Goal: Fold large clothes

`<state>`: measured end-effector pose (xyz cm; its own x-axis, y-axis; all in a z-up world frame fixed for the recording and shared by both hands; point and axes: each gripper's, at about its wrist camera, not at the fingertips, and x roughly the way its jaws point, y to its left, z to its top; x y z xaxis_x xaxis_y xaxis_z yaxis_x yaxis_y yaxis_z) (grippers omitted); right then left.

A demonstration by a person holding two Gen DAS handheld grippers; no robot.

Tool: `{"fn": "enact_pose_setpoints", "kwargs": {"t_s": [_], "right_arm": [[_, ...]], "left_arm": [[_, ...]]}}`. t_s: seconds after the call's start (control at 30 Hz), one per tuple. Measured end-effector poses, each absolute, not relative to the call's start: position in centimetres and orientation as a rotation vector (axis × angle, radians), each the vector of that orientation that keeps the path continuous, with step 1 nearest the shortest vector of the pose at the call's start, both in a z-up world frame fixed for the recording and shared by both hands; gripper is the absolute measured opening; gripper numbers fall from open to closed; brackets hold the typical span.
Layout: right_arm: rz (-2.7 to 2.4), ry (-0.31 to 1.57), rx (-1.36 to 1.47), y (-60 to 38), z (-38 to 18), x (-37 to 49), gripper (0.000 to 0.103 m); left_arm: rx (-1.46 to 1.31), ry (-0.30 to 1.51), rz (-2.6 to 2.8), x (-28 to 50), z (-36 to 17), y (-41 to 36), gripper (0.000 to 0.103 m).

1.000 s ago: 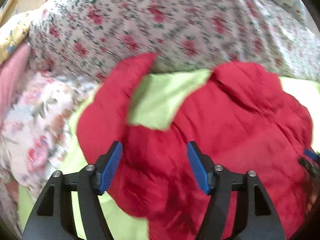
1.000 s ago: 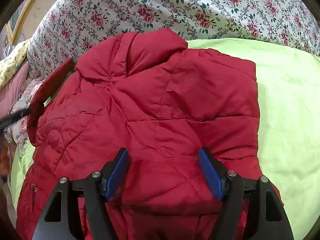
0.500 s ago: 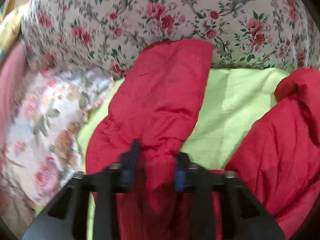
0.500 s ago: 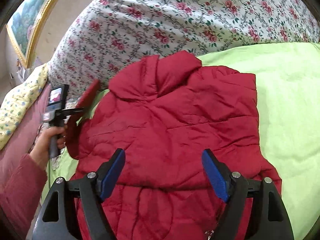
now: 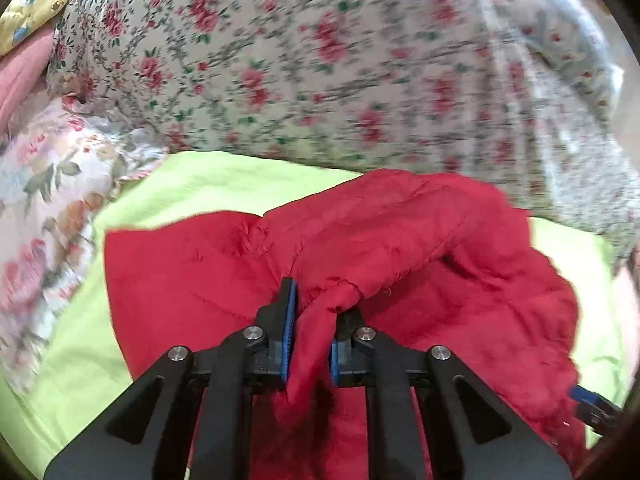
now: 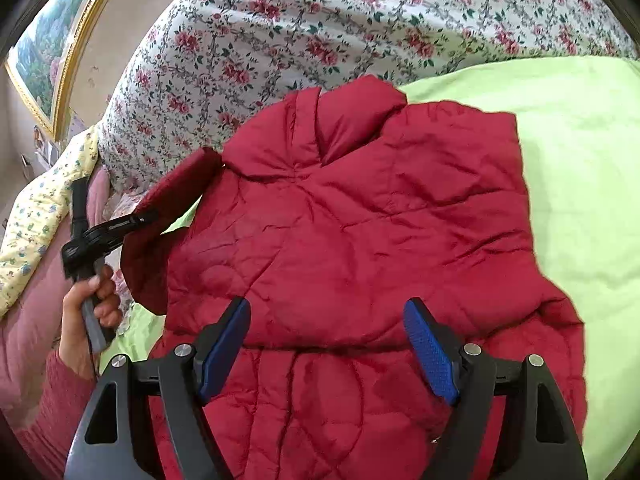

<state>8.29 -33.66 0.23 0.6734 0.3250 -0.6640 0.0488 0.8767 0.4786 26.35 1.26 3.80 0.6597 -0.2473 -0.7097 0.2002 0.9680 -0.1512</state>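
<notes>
A red quilted jacket point(image 6: 360, 232) lies on a lime-green sheet point(image 6: 568, 152), collar toward the floral quilt. My left gripper point(image 5: 312, 312) is shut on the jacket's sleeve point(image 5: 360, 240) and holds it lifted off the sheet. In the right wrist view the left gripper point(image 6: 136, 222) holds that sleeve point(image 6: 172, 188) up at the jacket's left side. My right gripper point(image 6: 326, 336) is open and empty, hovering over the jacket's lower body with its blue pads point(image 6: 430, 352) apart.
A rolled floral quilt point(image 6: 320, 28) lies along the far side of the bed. A floral pillow point(image 5: 48, 208) and pink bedding point(image 6: 24, 340) lie at the left. A gold-framed picture point(image 6: 48, 48) hangs on the wall.
My left gripper closed on the sleeve and lifted it, swinging it toward the jacket body. My right gripper stayed open and pulled back a little from the jacket.
</notes>
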Motion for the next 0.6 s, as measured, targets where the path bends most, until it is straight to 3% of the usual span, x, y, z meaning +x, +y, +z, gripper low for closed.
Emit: {"fn": "enact_pose_setpoints", "kwargs": {"t_s": [0.6], "right_arm": [[0.276, 0.789, 0.777, -35.9, -0.6, 9.1, 0.082]], "left_arm": [[-0.045, 0.828, -0.537, 18.2, 1.5, -8.2, 0.011]]}}
